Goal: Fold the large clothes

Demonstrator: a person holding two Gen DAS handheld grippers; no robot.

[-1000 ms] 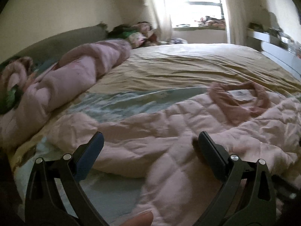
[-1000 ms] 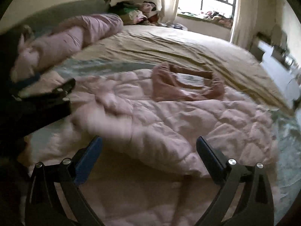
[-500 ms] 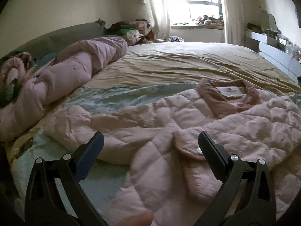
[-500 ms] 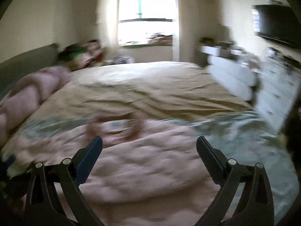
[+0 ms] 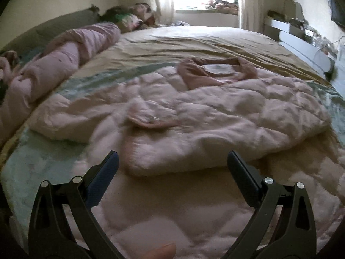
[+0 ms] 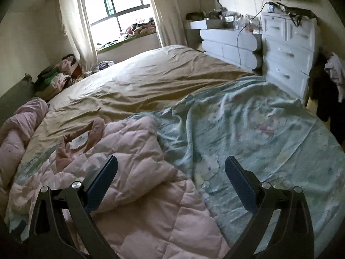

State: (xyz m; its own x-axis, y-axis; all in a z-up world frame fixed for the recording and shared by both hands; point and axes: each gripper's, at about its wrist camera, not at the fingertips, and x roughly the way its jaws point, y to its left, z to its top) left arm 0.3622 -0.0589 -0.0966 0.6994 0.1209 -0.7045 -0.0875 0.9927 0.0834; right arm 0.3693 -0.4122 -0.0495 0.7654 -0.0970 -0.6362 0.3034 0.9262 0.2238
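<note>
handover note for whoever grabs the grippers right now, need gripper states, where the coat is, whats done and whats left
Left gripper: open, holding nothing, hovering over the near part of the pink quilted coat.
Right gripper: open, empty, over the coat's right edge, where it meets the pale green sheet.
The coat lies spread on the bed, darker pink collar at the far end. One sleeve is laid across the body.
A rolled pink duvet lies along the headboard, off the coat.
Done: the left sleeve fold, by the look of it.
Left: the right side, then folding the length.
</note>
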